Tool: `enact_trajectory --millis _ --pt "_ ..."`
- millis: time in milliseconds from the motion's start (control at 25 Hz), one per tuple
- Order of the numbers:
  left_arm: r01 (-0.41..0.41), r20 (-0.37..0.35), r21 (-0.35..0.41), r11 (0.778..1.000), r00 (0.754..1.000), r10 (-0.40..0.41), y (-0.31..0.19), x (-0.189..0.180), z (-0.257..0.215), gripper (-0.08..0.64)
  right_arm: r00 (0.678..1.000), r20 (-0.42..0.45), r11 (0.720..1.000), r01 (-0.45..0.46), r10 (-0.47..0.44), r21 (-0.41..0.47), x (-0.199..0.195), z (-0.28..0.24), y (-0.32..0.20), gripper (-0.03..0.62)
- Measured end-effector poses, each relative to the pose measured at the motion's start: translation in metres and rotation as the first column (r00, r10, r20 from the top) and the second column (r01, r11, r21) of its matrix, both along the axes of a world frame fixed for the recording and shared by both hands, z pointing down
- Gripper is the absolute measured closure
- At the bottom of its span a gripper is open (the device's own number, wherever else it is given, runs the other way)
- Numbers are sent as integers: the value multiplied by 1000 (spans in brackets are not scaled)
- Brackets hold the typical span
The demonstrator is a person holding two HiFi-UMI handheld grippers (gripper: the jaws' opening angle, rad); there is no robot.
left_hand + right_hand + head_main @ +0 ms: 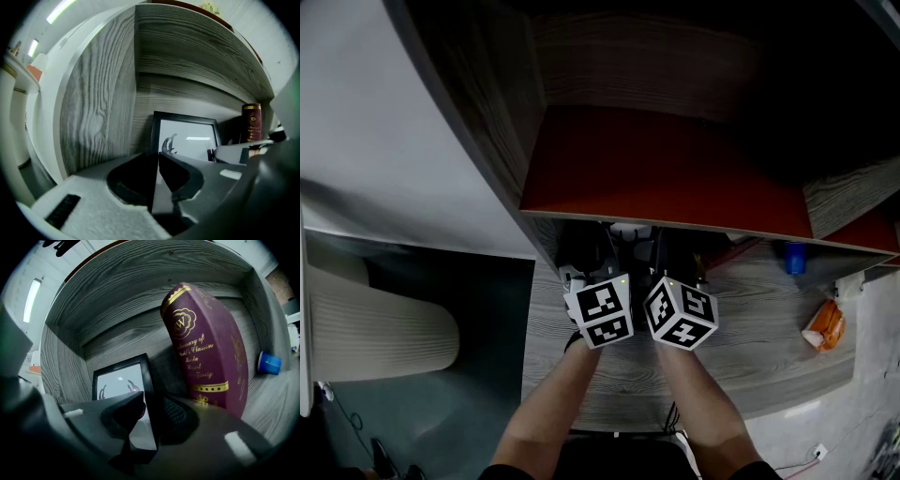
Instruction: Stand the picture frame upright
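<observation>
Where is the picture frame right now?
In the left gripper view the picture frame sits at the back left of the wooden shelf compartment, by its rear wall, left of the maroon book.

**Bare forearms, dark sleeves, two grey grippers**

At the lower middle of the head view, the left forearm (548, 412) and right forearm (703, 403) are bare. Dark sleeves (502, 472) show only at the bottom edge. Each gripper carries a white cube, the left cube (600, 311) and the right cube (681, 313), printed with black square markers.

In its own view, the left gripper (157, 161) has one pale grey matte jaw with a black slot (63, 211) at lower left, and a darker grey jaw.

The right gripper (150, 401) is dark grey with small pale tabs (236, 444) and a black ribbed pad (173, 411).
</observation>
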State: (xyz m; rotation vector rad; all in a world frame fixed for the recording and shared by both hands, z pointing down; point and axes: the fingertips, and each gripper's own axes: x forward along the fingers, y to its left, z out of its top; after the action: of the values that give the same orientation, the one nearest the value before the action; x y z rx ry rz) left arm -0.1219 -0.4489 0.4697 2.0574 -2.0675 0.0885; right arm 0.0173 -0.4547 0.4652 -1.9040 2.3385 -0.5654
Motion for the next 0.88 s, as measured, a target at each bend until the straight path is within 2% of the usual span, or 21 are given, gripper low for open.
enact_trajectory --millis 120,880 --pt "-3 3 1 1000 1000 3 0 0 0 495 1000 10 1000 13 -13 4 -3 -1 0 485" --pt "-11 26 -18 1000 1000 11 2 1 1 497 1000 -16 1000 20 -20 -22 -6 3 -3 468"
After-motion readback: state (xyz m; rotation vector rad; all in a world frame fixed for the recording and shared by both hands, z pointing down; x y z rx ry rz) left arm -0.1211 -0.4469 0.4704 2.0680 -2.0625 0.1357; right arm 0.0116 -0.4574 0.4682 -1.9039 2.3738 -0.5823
